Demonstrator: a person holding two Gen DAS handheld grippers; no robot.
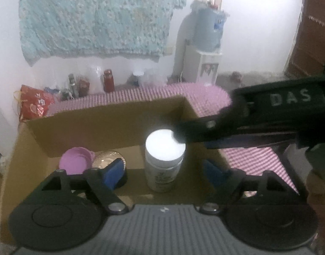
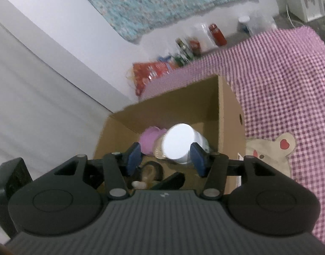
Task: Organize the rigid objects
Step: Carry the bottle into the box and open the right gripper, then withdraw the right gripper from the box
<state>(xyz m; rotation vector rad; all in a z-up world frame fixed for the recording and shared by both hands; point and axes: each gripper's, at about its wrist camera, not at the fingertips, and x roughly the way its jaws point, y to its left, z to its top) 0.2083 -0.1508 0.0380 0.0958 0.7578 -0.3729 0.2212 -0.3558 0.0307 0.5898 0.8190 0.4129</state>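
My left tool (image 1: 162, 170) hangs open over the box (image 1: 94, 123), jaws apart around the white jar (image 1: 163, 159) without touching. My right tool (image 2: 165, 157) gapes above the jar too.

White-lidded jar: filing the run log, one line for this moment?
white-lidded jar upright in cardboard box | right gripper open above | left gripper open

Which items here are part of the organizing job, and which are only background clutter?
Job:
cardboard box
white jar standing in the box
purple lid
gold-lidded jar
left gripper and right gripper, both open

Background:
red bottle
red bag
water dispenser
checked cloth
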